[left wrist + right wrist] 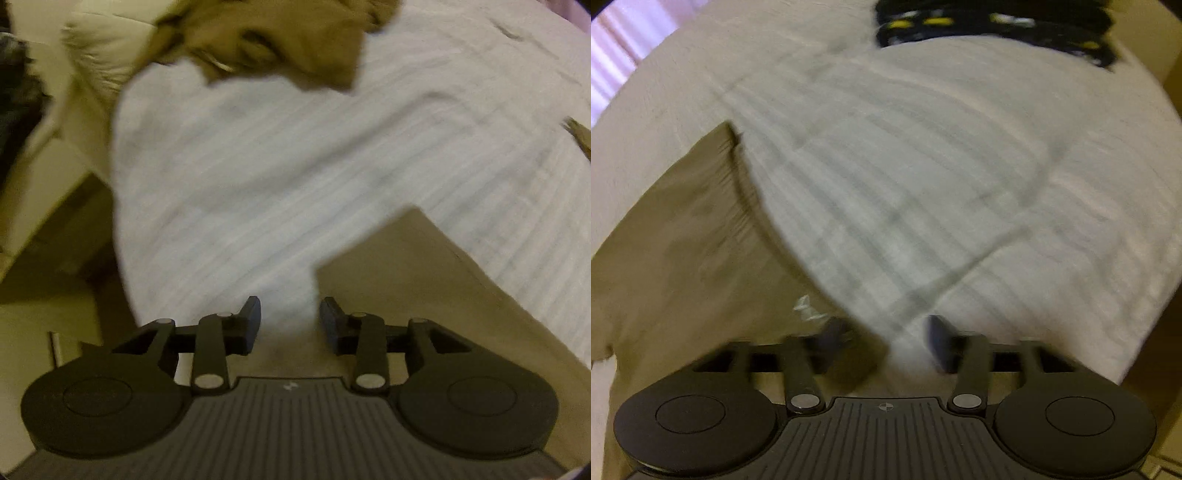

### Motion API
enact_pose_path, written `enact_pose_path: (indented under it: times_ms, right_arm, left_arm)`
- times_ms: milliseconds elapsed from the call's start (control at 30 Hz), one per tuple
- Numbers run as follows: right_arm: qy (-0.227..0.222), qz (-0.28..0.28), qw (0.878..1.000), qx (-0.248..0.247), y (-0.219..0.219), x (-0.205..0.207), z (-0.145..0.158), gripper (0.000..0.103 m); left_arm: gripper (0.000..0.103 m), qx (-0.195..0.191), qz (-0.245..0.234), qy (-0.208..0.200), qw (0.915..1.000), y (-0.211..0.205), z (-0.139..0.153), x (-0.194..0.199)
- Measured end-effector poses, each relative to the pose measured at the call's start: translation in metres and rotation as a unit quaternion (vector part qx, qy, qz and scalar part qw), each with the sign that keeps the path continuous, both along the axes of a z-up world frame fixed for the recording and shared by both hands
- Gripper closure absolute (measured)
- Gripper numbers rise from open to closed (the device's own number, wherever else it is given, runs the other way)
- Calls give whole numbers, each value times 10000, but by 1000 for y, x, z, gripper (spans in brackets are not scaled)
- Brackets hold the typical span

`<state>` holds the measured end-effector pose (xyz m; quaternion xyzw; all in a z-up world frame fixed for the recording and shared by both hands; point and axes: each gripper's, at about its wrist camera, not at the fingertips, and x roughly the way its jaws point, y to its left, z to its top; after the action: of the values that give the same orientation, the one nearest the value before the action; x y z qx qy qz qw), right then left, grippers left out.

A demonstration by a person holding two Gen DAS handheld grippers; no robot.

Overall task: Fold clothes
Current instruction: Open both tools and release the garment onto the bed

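1. The white striped garment (295, 166) lay spread on the bed (665, 258), stretching forward from both tongs.
2. Left gripper (290, 325) and right gripper (886, 343) each stood apart, a garment corner between unpressed pads.
3. No readable writing showed.

Both wrist views are dim, with a warm yellowish cast. Motion blur smears the white striped cloth (280, 177) in each, worst in the right wrist view, where even the right tongs (886, 341) look soft. Fisheye distortion bends the edges and darkens the corners. Pale pinkish daylight shows at the upper left of the right view.
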<state>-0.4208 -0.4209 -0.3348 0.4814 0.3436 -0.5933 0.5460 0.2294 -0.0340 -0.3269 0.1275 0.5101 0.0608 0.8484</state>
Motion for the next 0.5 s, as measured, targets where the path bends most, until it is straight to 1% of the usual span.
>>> enact_pose_path:
  times_ms: [33,100,167,233,300,400,467,500]
  right_arm:
    - [119,-85,9999,-73,-2,-4,4,40]
    - [156,-175,9994,-247,-10,-11,11,40]
    - [-21,-265,9989,-379,-20,-13,16,40]
    - [-230,-200,9983,-497,-34,-5,16,40]
    - [-384,-36,9974,-614,-49,11,15,40]
    - [-512,261,9954,-769,-77,43,11,40]
    - [-558,413,9939,-852,-96,63,7,40]
    - [-561,440,9936,-876,-105,71,5,40]
  left_arm:
    - [70,132,45,-106,9998,1,5,1]
    - [72,346,-2,-313,9989,-3,15,3]
    - [73,238,-198,-400,9987,-14,24,4]
    - [73,-53,-544,-315,9980,-33,30,4]
    - [73,-401,-956,-168,9945,-59,33,4]
    - [72,-953,-1608,-11,9824,-107,33,1]
    - [71,-1136,-2125,-35,9705,-143,33,-1]
    - [71,-1132,-2428,-90,9634,-160,33,-1]
